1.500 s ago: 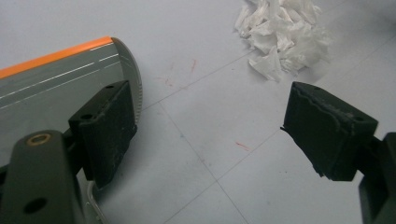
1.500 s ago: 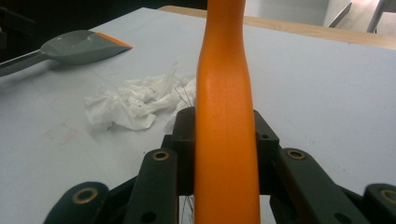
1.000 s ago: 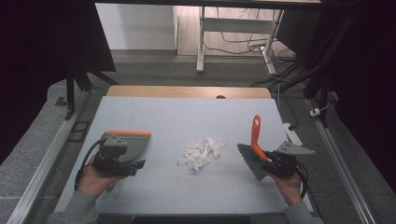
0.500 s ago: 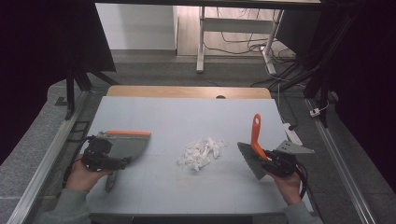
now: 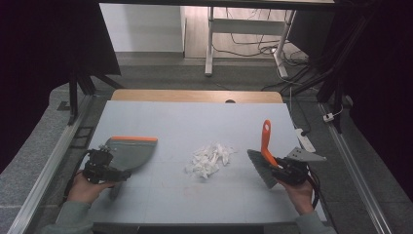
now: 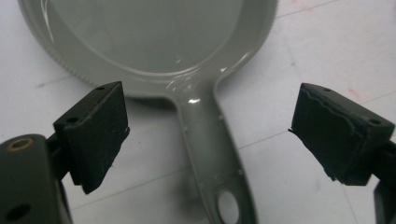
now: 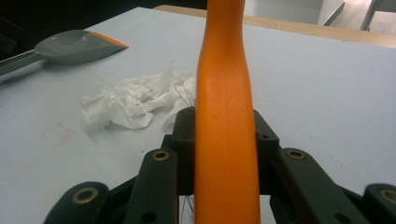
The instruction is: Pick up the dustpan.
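My left claw [image 6: 210, 140] hangs wide open over the grey dustpan's handle [image 6: 212, 154], 1 jaw on each side, neither touching it. The dustpan [image 5: 129, 152] lies flat at the left of the pale worktop [image 5: 195, 122], its scoop empty, orange lip away from me. My right claw [image 7: 224, 140] is clamped on the brush's orange handle [image 7: 225, 93]. Crumpled white paper scraps [image 5: 209, 159] sit between dustpan and brush [image 5: 263, 163].
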Demonstrator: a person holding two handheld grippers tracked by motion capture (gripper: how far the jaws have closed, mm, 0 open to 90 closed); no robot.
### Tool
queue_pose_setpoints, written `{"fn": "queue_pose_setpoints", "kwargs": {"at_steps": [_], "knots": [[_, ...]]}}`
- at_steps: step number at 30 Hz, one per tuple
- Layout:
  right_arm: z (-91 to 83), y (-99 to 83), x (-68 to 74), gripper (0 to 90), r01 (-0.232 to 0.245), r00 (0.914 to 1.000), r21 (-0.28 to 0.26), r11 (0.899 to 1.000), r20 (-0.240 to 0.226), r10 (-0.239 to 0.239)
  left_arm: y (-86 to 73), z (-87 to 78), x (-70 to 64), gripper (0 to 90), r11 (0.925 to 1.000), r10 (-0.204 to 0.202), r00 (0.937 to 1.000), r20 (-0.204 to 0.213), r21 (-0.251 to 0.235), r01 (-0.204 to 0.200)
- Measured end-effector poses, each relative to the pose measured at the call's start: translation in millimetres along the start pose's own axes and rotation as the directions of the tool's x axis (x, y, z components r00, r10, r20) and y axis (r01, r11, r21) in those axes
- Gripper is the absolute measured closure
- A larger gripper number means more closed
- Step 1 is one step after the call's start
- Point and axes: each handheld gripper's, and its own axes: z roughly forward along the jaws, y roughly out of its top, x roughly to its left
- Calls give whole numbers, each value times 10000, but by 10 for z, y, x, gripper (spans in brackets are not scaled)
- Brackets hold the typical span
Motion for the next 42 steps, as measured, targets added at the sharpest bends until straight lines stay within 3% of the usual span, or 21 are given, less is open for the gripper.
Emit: {"fn": "queue_pose_setpoints", "kwargs": {"at_steps": [8,15,21,26,42], "knots": [[15,-9,16,701,65,10000,62,10000,70,-65,-46,100,58,111,9988,-385,9992,-106,289,388],[18,-17,11,701,53,10000,83,10000,77,-54,-86,165,100,115,9955,-806,9967,38,499,803],[30,-16,16,700,104,9999,110,9999,57,-105,-103,226,90,138,9951,-797,9968,68,586,792],[32,-17,18,701,126,9999,115,9999,101,-127,-109,277,85,181,9956,-850,9963,109,402,845],[32,-20,5,700,135,9998,145,9998,157,-137,-130,376,172,391,9869,-1609,9855,539,145,1604]]}}
